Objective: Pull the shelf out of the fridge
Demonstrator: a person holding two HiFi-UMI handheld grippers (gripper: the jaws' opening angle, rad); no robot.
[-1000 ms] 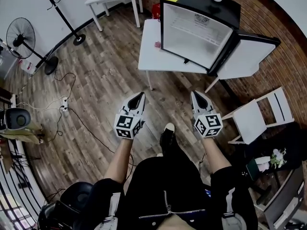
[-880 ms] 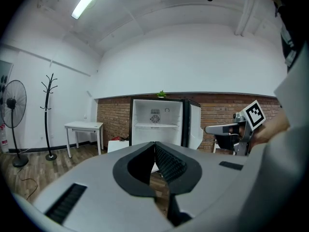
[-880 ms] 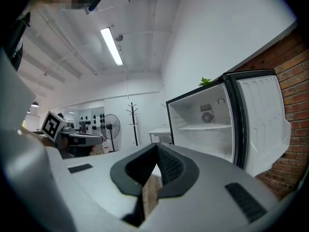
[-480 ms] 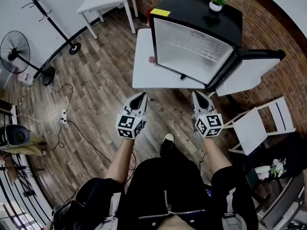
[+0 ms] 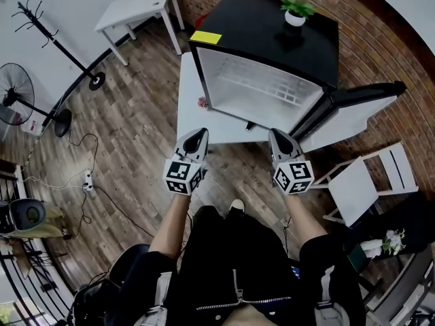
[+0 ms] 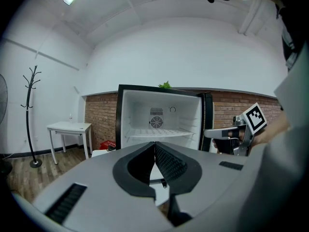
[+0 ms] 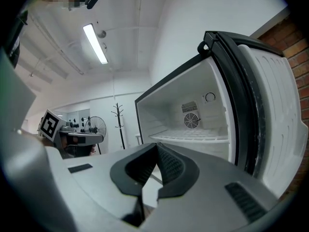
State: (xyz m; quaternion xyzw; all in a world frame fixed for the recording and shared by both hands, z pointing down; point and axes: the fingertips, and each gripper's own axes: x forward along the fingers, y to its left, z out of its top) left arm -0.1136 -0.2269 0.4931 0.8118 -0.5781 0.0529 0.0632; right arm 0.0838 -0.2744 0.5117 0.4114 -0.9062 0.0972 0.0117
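Observation:
A small black fridge [image 5: 285,29] stands on a low white table [image 5: 190,114] with its door [image 5: 353,111] swung open to the right. Inside, a white wire shelf [image 5: 265,87] [image 6: 159,133] [image 7: 193,137] spans the white cavity. My left gripper [image 5: 197,138] is shut and empty, in front of the fridge's left side, short of the table edge. My right gripper [image 5: 277,138] is shut and empty as well, in front of the fridge's right side near the door. Both point at the fridge from a distance. The right gripper [image 6: 212,132] shows in the left gripper view.
A potted plant [image 5: 296,10] sits on the fridge top. A white folding chair [image 5: 363,178] stands at the right by the brick wall. A white side table [image 5: 132,9], a coat stand [image 5: 54,36], a fan [image 5: 17,104] and floor cables [image 5: 88,182] are at the left.
I have stepped closer to the fridge: it and the table have grown and moved toward the grippers. Both grippers stay shut, held side by side.

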